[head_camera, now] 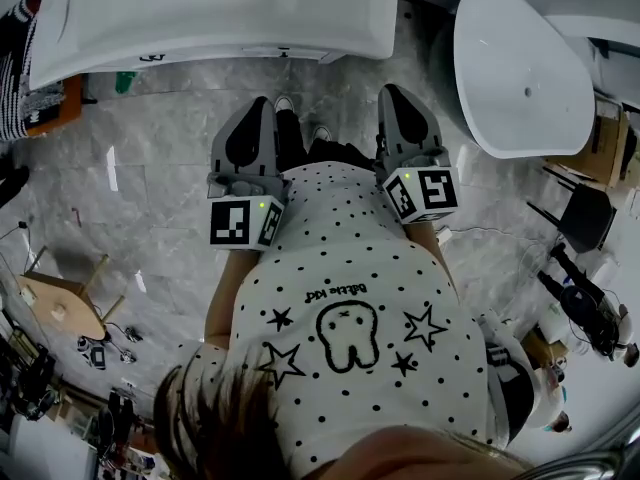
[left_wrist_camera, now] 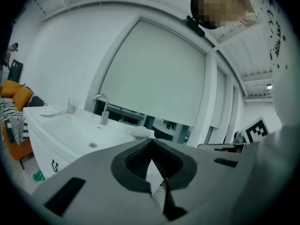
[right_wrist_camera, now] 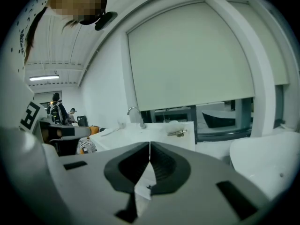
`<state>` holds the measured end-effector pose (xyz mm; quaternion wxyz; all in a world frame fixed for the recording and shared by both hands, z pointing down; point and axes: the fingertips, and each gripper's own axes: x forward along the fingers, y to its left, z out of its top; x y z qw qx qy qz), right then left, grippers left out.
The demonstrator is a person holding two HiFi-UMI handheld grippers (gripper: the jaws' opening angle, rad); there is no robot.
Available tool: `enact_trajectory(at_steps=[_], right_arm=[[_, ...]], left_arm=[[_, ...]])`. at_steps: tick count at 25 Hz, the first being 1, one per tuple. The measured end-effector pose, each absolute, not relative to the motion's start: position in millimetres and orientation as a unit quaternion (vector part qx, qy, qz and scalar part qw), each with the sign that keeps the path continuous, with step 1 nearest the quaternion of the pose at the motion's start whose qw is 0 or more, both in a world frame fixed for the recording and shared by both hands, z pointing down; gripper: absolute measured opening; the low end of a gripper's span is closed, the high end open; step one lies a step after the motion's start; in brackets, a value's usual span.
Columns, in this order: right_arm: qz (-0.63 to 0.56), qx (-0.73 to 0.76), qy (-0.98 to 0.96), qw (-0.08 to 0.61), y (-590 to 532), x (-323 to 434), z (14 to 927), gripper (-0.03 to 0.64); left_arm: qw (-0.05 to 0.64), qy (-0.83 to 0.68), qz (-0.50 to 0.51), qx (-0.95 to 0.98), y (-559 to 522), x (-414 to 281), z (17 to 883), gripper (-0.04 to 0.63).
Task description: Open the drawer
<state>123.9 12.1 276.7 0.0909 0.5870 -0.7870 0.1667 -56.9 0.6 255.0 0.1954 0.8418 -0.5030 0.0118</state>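
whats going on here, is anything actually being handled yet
A person in a white polka-dot shirt stands facing a white vanity cabinet with a basin and tap, holding a grey two-jaw gripper in each hand. The left gripper and the right gripper both have their jaws together with nothing between them, and both are short of the cabinet. Nothing is being touched, and the cabinet front looks closed, so the drawer is not yet opened.

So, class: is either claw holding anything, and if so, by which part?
Nothing is held: the left claw and the right claw are both shut with nothing between them.
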Motion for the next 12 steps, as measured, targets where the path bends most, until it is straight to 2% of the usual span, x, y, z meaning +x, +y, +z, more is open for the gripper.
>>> enact_trajectory(at_steps=[12], right_arm=[[0.178, 0.623, -0.757, 0.083, 19.9, 137.6, 269.1, 0.015]], left_arm=[[0.189, -0.473, 0.021, 0.860, -8.1, -44.9, 241.5, 0.003]])
